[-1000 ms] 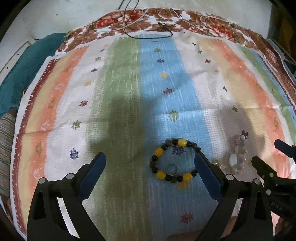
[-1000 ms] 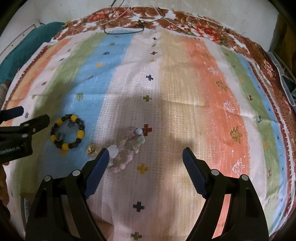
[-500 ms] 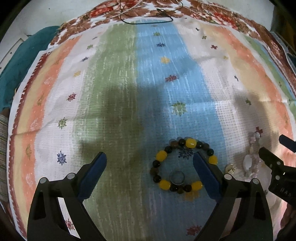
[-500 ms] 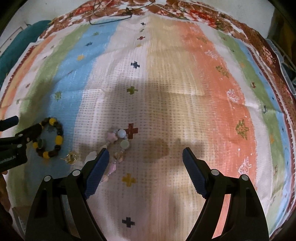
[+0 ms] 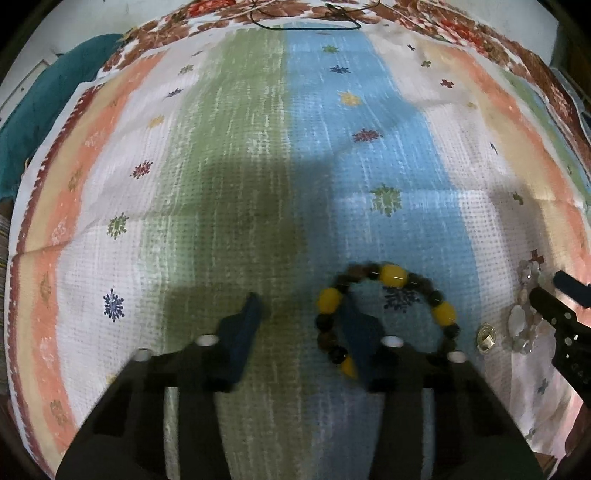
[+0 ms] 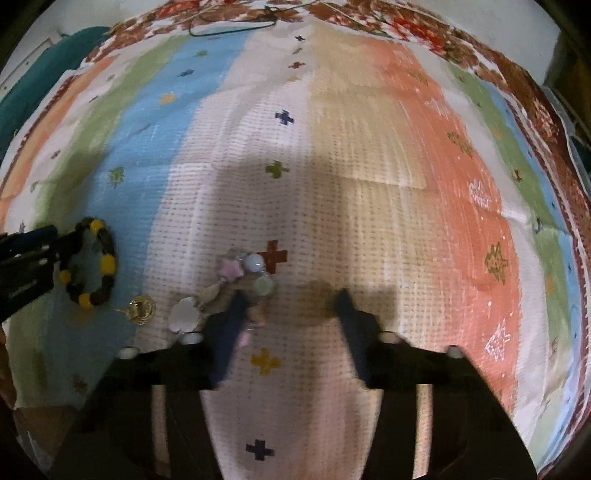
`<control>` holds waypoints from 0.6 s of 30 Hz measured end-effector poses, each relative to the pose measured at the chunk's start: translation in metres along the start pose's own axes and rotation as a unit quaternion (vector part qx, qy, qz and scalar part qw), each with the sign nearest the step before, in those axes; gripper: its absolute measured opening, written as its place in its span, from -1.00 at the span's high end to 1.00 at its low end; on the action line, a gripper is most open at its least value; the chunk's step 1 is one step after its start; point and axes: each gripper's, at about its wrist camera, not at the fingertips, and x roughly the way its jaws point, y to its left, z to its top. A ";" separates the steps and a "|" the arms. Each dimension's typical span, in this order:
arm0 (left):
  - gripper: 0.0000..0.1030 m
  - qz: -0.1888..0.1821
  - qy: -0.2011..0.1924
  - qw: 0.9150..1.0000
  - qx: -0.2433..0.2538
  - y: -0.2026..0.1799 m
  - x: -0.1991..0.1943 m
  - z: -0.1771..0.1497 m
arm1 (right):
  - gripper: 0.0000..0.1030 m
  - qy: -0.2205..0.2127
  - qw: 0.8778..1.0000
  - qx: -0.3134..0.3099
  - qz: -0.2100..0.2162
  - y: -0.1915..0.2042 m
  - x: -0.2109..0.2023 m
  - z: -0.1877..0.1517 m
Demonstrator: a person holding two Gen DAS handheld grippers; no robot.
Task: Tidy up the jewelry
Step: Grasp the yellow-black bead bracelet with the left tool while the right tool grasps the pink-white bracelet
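- Left gripper (image 5: 301, 308): jaws just narrowing, gap empty; beaded bracelet (image 5: 388, 314) under its right finger.
- Right gripper (image 6: 290, 304): narrowing, empty; pastel bracelet (image 6: 236, 288) at its left finger.

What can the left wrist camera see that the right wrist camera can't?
Only the left wrist view shows the left hand-held gripper from behind, its jaws having just been closing, with one finger inside the yellow and dark bead bracelet. It also shows snowflake prints on the white stripe at far left.

Only the right wrist view shows the right hand-held gripper from behind, jaws also just closing, one finger over the pale bead bracelet, plus the wide orange stripe.

Both show the striped cloth, both bracelets, the small gold piece between them, and the black cord at the far edge.
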 end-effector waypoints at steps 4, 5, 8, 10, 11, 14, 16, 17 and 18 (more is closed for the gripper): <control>0.77 0.000 0.005 1.000 0.005 0.000 0.000 -0.001 | 0.72 -0.008 1.000 -0.019 -0.008 0.004 -0.002 -0.002; 0.77 0.001 0.005 1.000 0.007 0.000 0.000 -0.002 | 0.76 -0.009 1.000 -0.019 -0.007 0.004 -0.003 -0.002; 0.78 0.001 0.008 1.000 0.006 -0.002 -0.003 -0.004 | 0.76 -0.013 1.000 -0.018 0.000 0.002 -0.007 -0.002; 0.77 0.000 0.005 1.000 0.006 -0.003 -0.008 -0.007 | 0.76 -0.018 1.000 -0.019 0.007 0.004 -0.012 -0.002; 0.78 0.000 0.002 1.000 0.008 -0.004 -0.012 -0.008 | 0.77 -0.023 0.999 -0.021 0.009 0.005 -0.017 -0.003; 0.78 -0.003 -0.007 1.000 0.008 -0.006 -0.024 -0.011 | 0.77 -0.037 0.999 -0.028 0.013 0.010 -0.030 -0.003; 0.78 -0.010 -0.013 1.000 0.006 -0.007 -0.033 -0.012 | 0.76 -0.044 0.998 -0.029 0.019 0.012 -0.039 -0.004; 0.78 -0.016 -0.018 1.000 0.006 -0.009 -0.040 -0.014 | 0.77 -0.048 0.998 -0.029 0.022 0.013 -0.043 -0.005; 0.78 -0.022 -0.024 0.999 0.008 -0.011 -0.046 -0.015 | 0.76 -0.051 0.998 -0.030 0.025 0.014 -0.048 -0.006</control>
